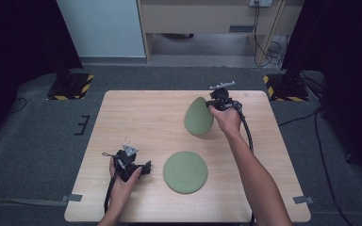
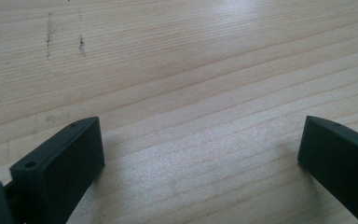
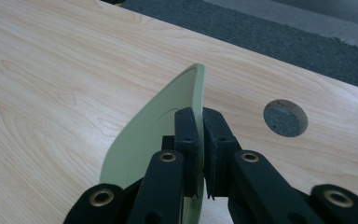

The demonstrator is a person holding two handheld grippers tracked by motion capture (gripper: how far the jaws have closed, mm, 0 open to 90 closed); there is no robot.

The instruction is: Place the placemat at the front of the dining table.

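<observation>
Left gripper near tabletop's front-left corner, jaws wide apart, empty. Flat green plate beside it, front-centre. Right gripper clamped on rim of tilted green plate, back-right. Likely light, stiff, slick; rim pinch best.

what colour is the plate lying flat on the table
Matte sage green, the flat plate shows best in the high view.

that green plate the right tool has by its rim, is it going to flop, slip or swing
Probably stiff: the held plate keeps its curved shape though the right tool pinches only its rim. It looks fairly light, since that edge grip carries it tilted above the table. It may pivot or slip, because the surface looks smooth and most of the plate hangs off to one side of the jaws.
</observation>
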